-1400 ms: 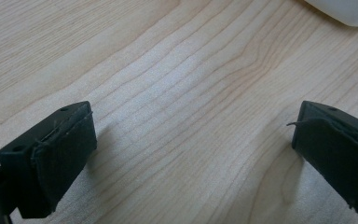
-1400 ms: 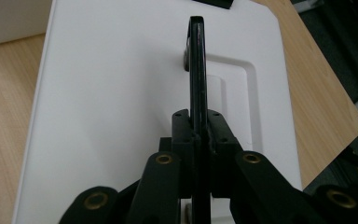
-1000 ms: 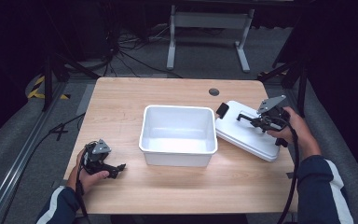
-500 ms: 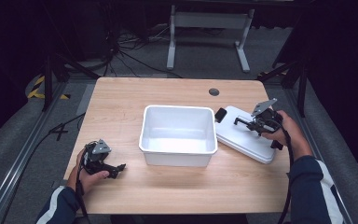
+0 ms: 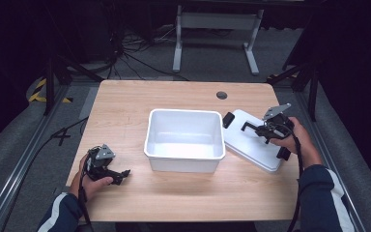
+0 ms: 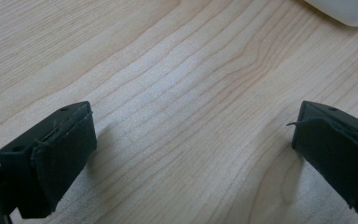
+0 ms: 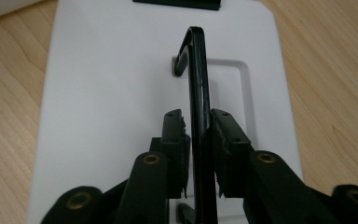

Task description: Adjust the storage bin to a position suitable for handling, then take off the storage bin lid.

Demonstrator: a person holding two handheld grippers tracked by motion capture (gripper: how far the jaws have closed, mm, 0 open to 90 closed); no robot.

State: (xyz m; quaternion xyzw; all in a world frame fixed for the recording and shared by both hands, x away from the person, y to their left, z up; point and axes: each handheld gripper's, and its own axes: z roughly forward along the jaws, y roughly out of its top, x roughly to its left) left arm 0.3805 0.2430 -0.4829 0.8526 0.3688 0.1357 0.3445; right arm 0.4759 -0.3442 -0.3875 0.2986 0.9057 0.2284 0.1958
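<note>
Wood table (image 5: 183, 193) fills the middle of the high view, with a white tub (image 5: 184, 139) standing open near its centre. At about three o'clock from the tub, just beside its wall, a white lid (image 5: 251, 142) lies flat on the wood, with black clips at its ends. The right gripper (image 5: 256, 129) sits over the lid, held by the right hand (image 5: 297, 140), and from above its jaws merge with a dark bar, so the grip itself is hard to read there.

The right gripper view settles it: the lid's black handle (image 7: 198, 107) stands up from the lid's top and runs away toward twelve o'clock, and the two jaws are nearly together, pressed against either side of it. A black clip (image 7: 177, 3) shows at the lid's far edge, and a corner of the tub peeks in at eleven o'clock.

At about eight o'clock from the tub, well apart from it, the left hand (image 5: 94, 176) holds the left gripper (image 5: 123, 174) low over the table near the front edge. Seen from above, its jaws are too small to judge. The left gripper view shows them spread wide with only bare wood grain between them, and an edge of the tub at one o'clock.
</note>
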